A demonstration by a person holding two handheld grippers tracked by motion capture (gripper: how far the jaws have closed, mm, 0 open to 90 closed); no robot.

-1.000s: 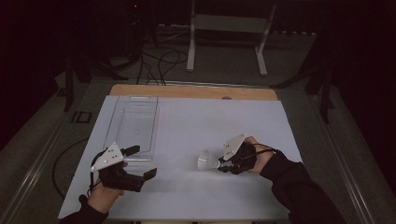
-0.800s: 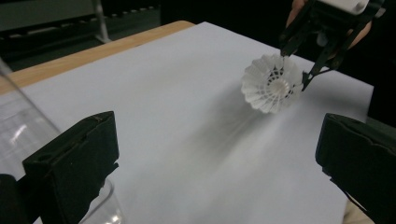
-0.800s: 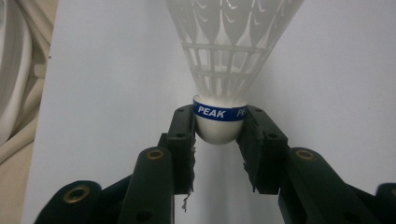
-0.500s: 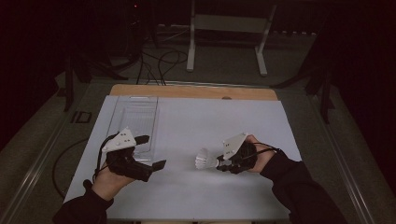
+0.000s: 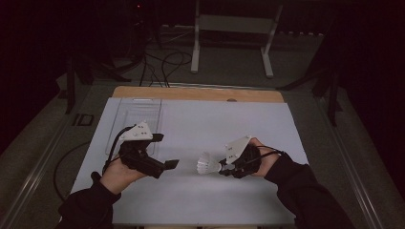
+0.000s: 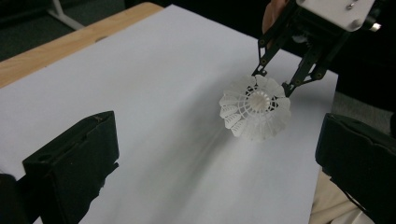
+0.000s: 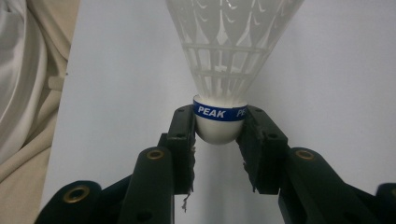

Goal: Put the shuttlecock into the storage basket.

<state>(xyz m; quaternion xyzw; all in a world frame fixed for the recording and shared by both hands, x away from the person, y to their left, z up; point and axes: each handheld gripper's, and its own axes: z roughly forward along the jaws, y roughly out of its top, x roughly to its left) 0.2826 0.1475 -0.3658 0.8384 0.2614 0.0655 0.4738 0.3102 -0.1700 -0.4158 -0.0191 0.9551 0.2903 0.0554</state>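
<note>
The shuttlecock (image 5: 208, 164), featherlight with a thin, easily crushed plastic skirt, is clamped by its firm rounded cork in the right tool (image 5: 222, 168), above the white bench (image 5: 200, 119). The left tool (image 5: 168, 164), at its nine o'clock, gapes empty; take the cork, never the skirt.

White plastic shuttlecock (image 7: 219, 84), matt paper sheet (image 5: 210, 119)

High view looks forward and down over the whole bench (image 5: 191, 200) from above, the left gripper view skims low across its white sheet toward the shuttlecock (image 6: 255, 108) at mid range, and the right gripper view sits tight on that same shuttlecock's cork, shared by all three.
</note>
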